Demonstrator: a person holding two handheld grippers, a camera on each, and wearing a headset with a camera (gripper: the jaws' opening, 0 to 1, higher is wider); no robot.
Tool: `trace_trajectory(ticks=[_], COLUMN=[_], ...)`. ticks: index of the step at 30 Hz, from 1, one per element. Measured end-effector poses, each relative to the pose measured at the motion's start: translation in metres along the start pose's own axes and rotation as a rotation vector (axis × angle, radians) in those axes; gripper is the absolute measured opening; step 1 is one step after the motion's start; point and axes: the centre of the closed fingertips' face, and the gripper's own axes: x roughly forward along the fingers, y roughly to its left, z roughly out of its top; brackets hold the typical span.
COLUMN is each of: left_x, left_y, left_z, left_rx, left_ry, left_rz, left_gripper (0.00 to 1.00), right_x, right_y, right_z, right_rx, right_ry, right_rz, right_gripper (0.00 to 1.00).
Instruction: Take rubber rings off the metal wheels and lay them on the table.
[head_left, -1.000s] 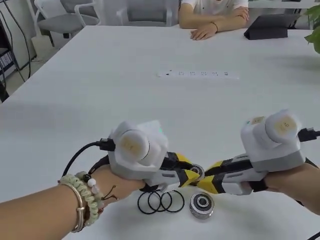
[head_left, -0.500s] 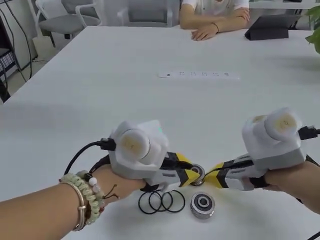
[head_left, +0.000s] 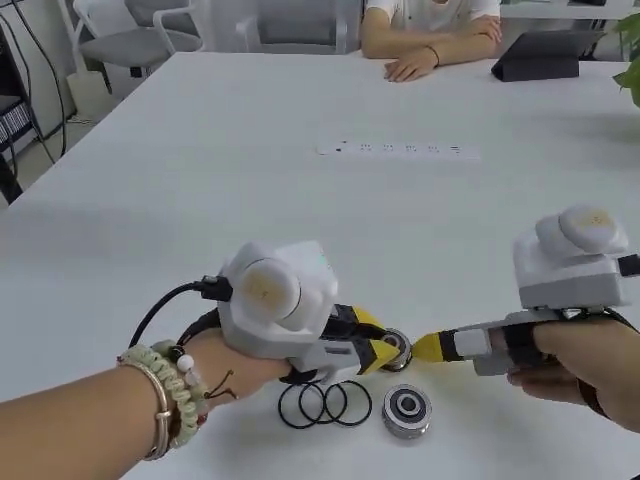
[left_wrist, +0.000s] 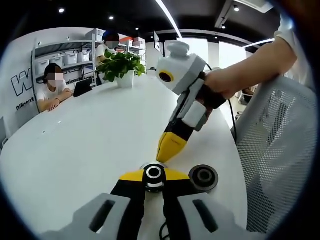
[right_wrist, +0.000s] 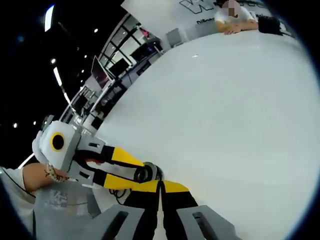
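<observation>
My left gripper (head_left: 388, 351) is shut on a small metal wheel (head_left: 394, 346), held just above the white table (head_left: 300, 190). The same wheel (left_wrist: 153, 175) sits between the yellow jaw tips in the left gripper view. From the right, my right gripper (head_left: 421, 348) is shut, its yellow tip (left_wrist: 169, 148) touching the wheel's rim. I cannot tell if it pinches a rubber ring. In the right gripper view the wheel (right_wrist: 148, 173) lies just beyond my right gripper (right_wrist: 160, 185). Three black rubber rings (head_left: 325, 403) lie on the table beside a second wheel (head_left: 406, 411).
A white power strip (head_left: 398, 150) lies mid-table. A person's arms (head_left: 425, 45) rest on the far edge, with a dark flat case (head_left: 540, 55) to the right. A potted plant (left_wrist: 120, 65) stands at the table's end. A mesh chair (left_wrist: 280, 150) is beside me.
My right hand and gripper body have drawn back to the right and rolled, while the tip stays by the wheel. The left gripper, the rings and the loose wheel have not moved.
</observation>
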Motion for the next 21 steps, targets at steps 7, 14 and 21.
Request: trace_trajectory(ticks=[7, 14, 21], left_x=[0.0, 0.0, 0.0], left_y=[0.0, 0.0, 0.0], left_z=[0.0, -0.001, -0.001], left_rx=[0.002, -0.001, 0.005], left_ry=[0.0, -0.001, 0.001], left_rz=[0.0, -0.004, -0.004], left_gripper=[0.07, 0.07, 0.07], right_x=[-0.001, 0.0, 0.001], right_y=[0.003, 0.009, 0.014], right_z=[-0.003, 0.0, 0.003], right_rx=[-0.05, -0.164, -0.196], right_ry=[0.026, 0.047, 0.051], right_rz=[-0.004, -0.015, -0.013], right_gripper=[0.0, 0.0, 0.0])
